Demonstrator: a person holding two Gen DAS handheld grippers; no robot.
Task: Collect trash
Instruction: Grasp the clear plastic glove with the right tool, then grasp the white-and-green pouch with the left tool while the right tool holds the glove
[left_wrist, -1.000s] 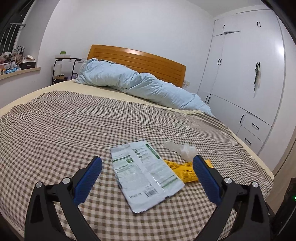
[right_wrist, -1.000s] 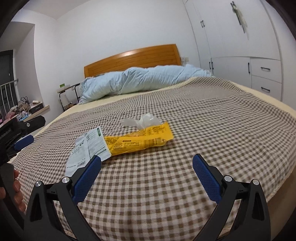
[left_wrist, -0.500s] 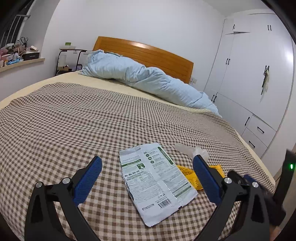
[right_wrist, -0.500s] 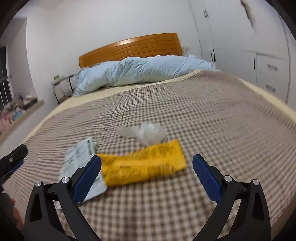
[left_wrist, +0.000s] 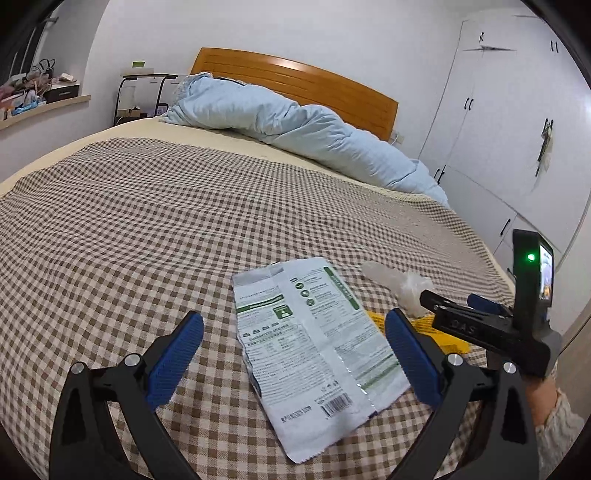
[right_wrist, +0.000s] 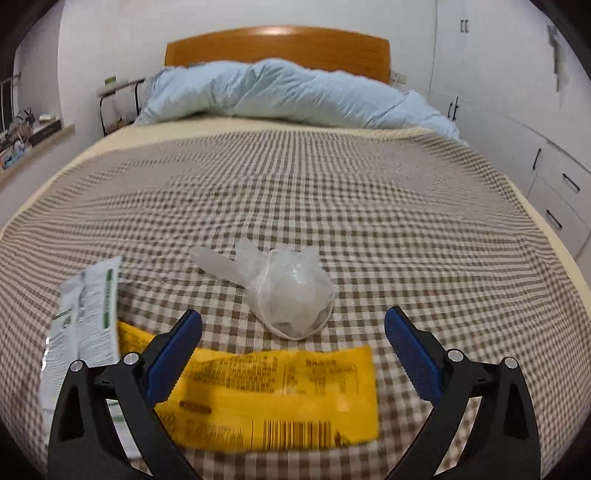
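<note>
3 pieces of trash on a brown-and-cream checked bedspread (left_wrist: 147, 221), all near the foot of the bed. White-and-green wrapper (left_wrist: 314, 332) lying flat, barcode end nearest the camera in the left wrist view, framed between the spread blue pads of the left gripper (left_wrist: 293, 354); nothing held there, jaws wide apart. Yellow wrapper (right_wrist: 273, 395) flat too, its left end tucked under the edge of the white-and-green wrapper, barcode along its near edge. Crumpled clear plastic bag (right_wrist: 288, 291) just beyond the yellow wrapper, apparently apart from it by a narrow strip of cloth.

Right gripper (right_wrist: 293, 354) likewise released, blue fingers (right_wrist: 171, 354) spread, hovering low over the yellow wrapper with the clear bag between the fingertips in its view. Contact with the wrapper impossible to tell. From the left wrist view, right gripper seen side-on at the right edge, green light lit on its body, a patterned sleeve (left_wrist: 561, 417) below.

Farther back: rumpled pale blue duvet (left_wrist: 295, 133) against a wooden headboard (left_wrist: 303, 81), white wardrobe (left_wrist: 509, 110) to the right.
</note>
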